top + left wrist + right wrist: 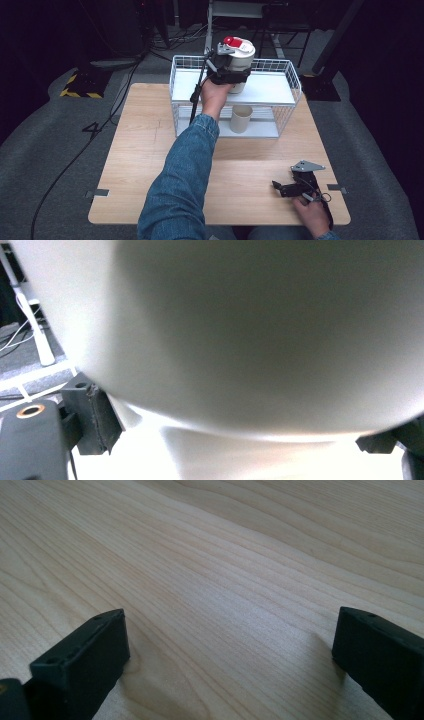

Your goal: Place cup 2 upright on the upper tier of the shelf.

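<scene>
Left gripper (235, 75) clasps white cup (238, 60) above wire rack (290, 75).

The high view looks forward and down from above the person's near side, taking in the whole wooden table (150, 150) and the white wire rack (287, 85) at its far edge. The left gripper view sits very close against a pale, blurred cup (260, 330) up at that rack, with floor cables at its left edge. The right gripper view looks low along the tabletop (225, 555), the same wood seen at the near right from above.
</scene>
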Action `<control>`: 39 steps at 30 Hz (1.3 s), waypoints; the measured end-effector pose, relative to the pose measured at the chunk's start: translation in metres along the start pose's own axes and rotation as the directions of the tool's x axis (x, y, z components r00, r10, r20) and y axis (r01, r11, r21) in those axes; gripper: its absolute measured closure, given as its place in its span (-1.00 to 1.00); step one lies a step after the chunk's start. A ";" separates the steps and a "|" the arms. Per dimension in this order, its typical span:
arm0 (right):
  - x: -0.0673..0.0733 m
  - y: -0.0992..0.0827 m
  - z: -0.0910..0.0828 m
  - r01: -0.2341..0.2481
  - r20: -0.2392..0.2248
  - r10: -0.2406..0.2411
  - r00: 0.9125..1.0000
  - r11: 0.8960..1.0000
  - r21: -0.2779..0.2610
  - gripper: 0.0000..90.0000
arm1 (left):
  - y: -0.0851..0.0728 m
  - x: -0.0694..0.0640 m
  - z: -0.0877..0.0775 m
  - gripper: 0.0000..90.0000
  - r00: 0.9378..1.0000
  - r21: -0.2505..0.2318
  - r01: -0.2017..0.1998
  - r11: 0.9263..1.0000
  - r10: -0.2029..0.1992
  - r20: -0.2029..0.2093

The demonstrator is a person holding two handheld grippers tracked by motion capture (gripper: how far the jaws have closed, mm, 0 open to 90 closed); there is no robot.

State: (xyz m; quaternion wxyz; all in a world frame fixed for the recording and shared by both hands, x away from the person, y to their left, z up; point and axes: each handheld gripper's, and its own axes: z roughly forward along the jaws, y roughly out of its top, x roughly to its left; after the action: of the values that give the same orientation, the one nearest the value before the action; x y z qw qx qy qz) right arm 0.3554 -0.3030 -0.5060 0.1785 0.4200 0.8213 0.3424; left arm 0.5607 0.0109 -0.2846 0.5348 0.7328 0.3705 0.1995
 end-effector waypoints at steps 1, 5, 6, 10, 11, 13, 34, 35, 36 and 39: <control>0.000 0.000 0.000 0.000 0.000 0.000 1.000 1.000 0.000 -0.95 | 0.000 0.000 0.000 -0.70 1.000 0.002 0.001 1.000 -0.001 0.001; 0.000 0.000 0.000 0.001 0.000 -0.001 1.000 1.000 0.000 -0.95 | 0.000 0.000 0.000 -0.70 1.000 0.002 -0.007 1.000 0.007 0.000; 0.000 0.000 0.000 -0.001 0.000 0.001 1.000 1.000 0.000 -0.95 | 0.000 0.000 0.001 -0.70 1.000 0.002 -0.008 1.000 0.008 0.000; 0.000 0.000 0.000 0.000 0.000 0.000 1.000 1.000 0.000 -0.95 | 0.000 -0.002 0.001 -0.70 1.000 0.010 -0.010 1.000 0.010 -0.007; 0.000 0.000 0.000 0.000 0.000 0.000 1.000 1.000 0.000 -0.95 | 0.000 -0.003 0.001 -0.70 1.000 0.012 -0.018 1.000 0.018 -0.012; 0.000 0.000 0.000 0.000 0.000 0.000 1.000 1.000 0.000 -0.95 | 0.000 -0.005 0.001 -0.70 0.999 0.017 -0.033 0.999 0.033 -0.017; 0.000 0.000 0.000 0.000 0.000 0.000 1.000 1.000 -0.001 -0.95 | -0.002 -0.002 -0.008 -1.00 1.000 -0.007 -0.004 1.000 0.004 -0.028; 0.000 0.000 0.000 -0.001 0.000 0.001 1.000 1.000 -0.001 -0.95 | -0.002 -0.002 -0.010 -1.00 1.000 -0.011 -0.004 1.000 0.003 -0.026; 0.000 0.000 0.000 -0.001 0.000 0.001 1.000 1.000 -0.001 -0.95 | -0.002 -0.002 -0.013 -1.00 1.000 -0.015 -0.005 1.000 0.004 -0.025; 0.000 0.000 0.000 0.000 0.000 0.000 1.000 1.000 -0.001 -0.95 | -0.002 -0.002 -0.022 -1.00 1.000 -0.020 -0.015 1.000 0.015 -0.027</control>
State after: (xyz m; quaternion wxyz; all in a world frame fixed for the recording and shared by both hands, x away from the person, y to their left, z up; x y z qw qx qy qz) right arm 0.3554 -0.3030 -0.5061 0.1786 0.4200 0.8211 0.3429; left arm 0.5441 0.0236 -0.2787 0.5355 0.7275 0.3700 0.2170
